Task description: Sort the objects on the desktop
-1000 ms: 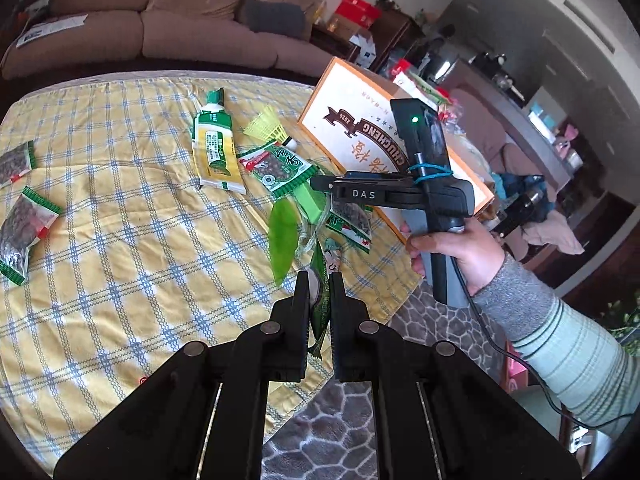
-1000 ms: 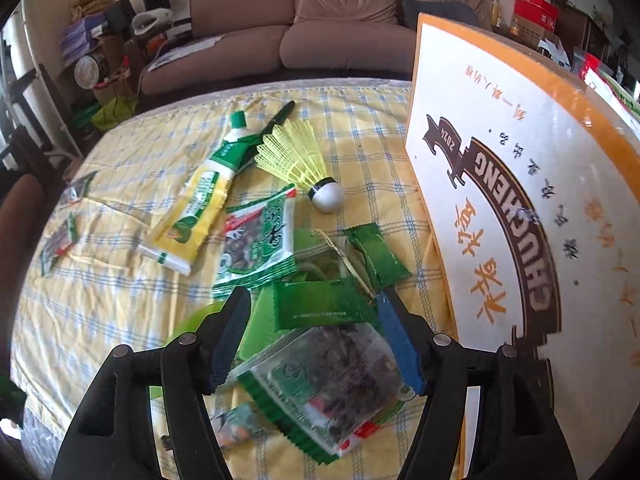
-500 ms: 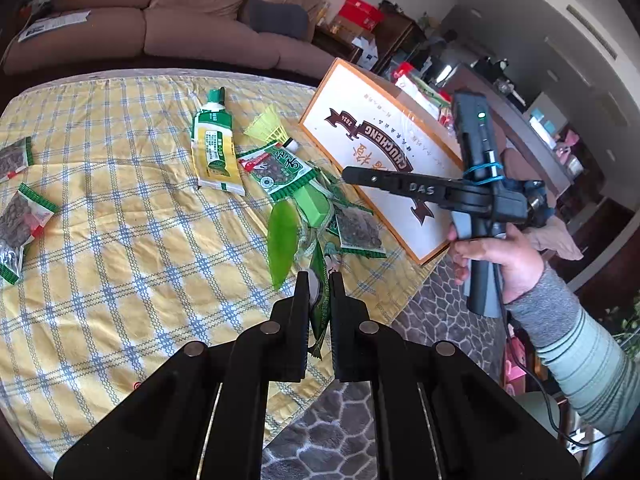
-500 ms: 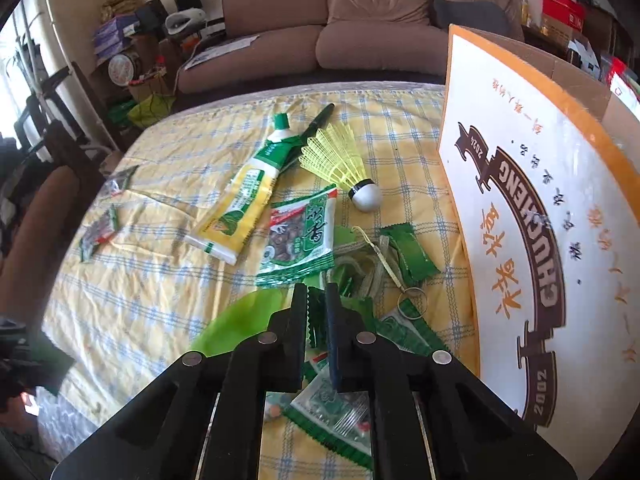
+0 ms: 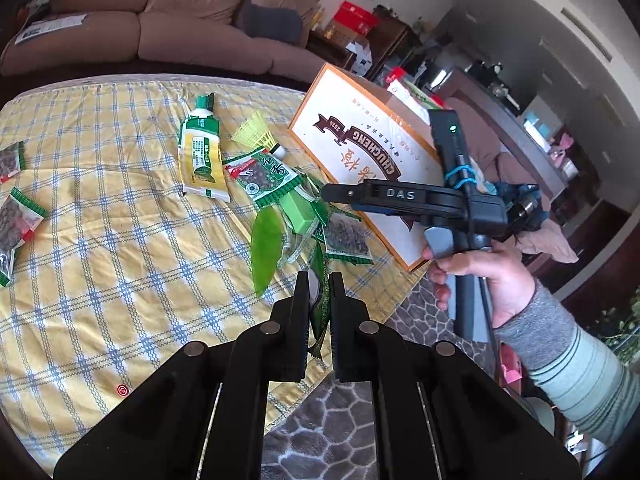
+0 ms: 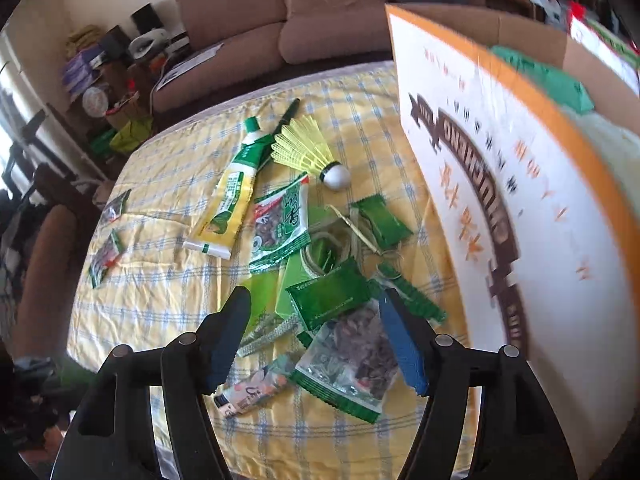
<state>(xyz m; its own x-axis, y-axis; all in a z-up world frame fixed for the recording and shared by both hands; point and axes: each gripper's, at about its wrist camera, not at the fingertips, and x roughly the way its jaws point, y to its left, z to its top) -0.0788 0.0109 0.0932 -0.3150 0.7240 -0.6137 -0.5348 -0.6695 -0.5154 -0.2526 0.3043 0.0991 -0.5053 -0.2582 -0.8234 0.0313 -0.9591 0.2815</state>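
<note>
Two claws are in work: my left claw [image 5: 319,286] is clenched on a thin green sachet [image 5: 318,312], my right claw [image 6: 314,334] is released over a seed packet [image 6: 352,364] on the bench [image 6: 168,304]. Packets are light, crinkly and slippery; I would pinch the flat sealed edge.

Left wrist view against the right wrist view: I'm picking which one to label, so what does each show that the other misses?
Only the left wrist view shows the left gripper shut on a thin green packet, and the person's right hand holding the other tool.

Only the right wrist view shows the right gripper open above the pile, the green items inside the box behind its panel, and a black pen.

Both show the toothpaste tube, yellow shuttlecock, printed box panel and checked cloth.
</note>
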